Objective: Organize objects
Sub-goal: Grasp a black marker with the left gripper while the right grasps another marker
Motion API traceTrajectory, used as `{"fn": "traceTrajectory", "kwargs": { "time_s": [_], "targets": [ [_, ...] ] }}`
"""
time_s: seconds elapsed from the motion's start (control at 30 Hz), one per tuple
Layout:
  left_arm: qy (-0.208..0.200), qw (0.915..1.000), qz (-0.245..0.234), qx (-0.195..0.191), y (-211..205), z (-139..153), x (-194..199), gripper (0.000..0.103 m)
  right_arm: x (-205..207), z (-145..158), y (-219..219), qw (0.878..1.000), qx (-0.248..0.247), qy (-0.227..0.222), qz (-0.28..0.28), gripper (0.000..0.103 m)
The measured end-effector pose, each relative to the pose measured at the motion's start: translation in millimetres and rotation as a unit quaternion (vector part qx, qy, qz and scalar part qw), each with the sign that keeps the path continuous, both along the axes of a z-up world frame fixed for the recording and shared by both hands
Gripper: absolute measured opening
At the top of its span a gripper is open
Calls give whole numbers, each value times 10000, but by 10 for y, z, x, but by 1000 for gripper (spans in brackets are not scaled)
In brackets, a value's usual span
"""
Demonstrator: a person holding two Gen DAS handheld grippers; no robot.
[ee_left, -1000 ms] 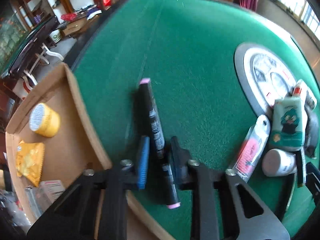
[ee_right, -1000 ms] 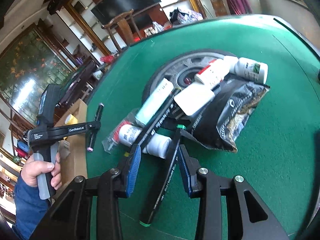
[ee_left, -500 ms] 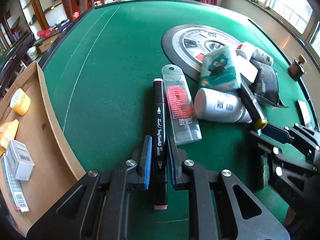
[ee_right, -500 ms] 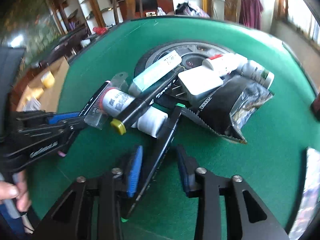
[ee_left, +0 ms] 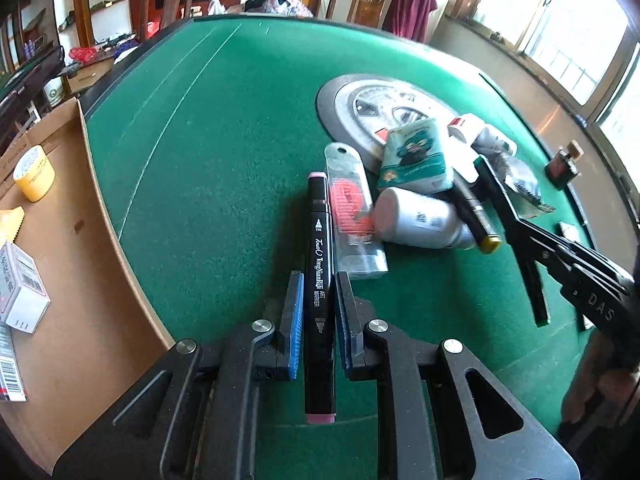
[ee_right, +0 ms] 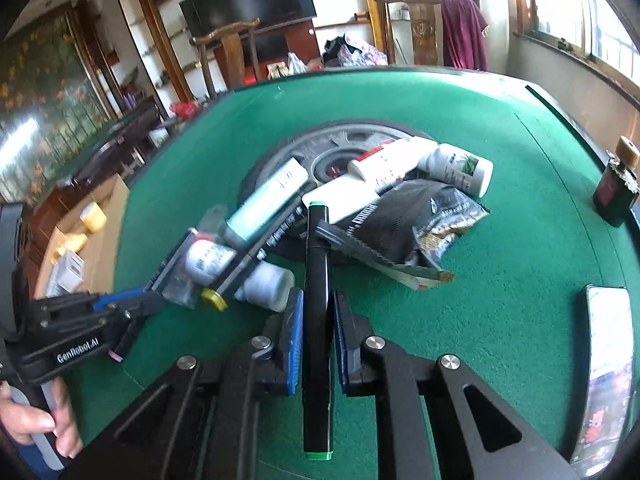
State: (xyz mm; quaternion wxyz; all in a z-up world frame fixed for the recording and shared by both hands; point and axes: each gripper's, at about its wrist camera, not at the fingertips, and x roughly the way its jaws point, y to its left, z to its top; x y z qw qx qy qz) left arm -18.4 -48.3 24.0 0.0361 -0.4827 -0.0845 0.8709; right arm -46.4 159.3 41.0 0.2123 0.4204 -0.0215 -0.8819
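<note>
Where grippers clamp them, both markers' barrels (perhaps labels) hide.

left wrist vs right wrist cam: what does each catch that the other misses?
Left wrist only: the left gripper shut on the pink-capped marker, with the print on the barrel readable, and the white box in the cardboard box.

Right wrist only: the right gripper shut on the green-capped marker, the hand holding the left gripper's handle, the television, and the shiny packet on the right.

Both: the green table, the yellow-capped marker, the white bottle, the yellow tub.
</note>
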Motion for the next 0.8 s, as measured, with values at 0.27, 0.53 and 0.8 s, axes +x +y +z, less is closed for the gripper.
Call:
{"fn": "traceTrajectory", "kwargs": {
  "time_s": [0.27, 0.53, 0.8],
  "targets": [
    [-31, 9999, -39, -139, 22, 12, 135, 14, 22, -19, -38, 9999, -84, -43, 101, 13],
    [-165, 9976, -90, -663, 185, -127, -3, 14, 50, -68, -73, 9998, -44, -71, 184, 13],
    [86, 9991, -133, -399, 178, -77, 88, 14, 55, -46, -43, 9998, -155, -13, 146, 13]
  ]
}}
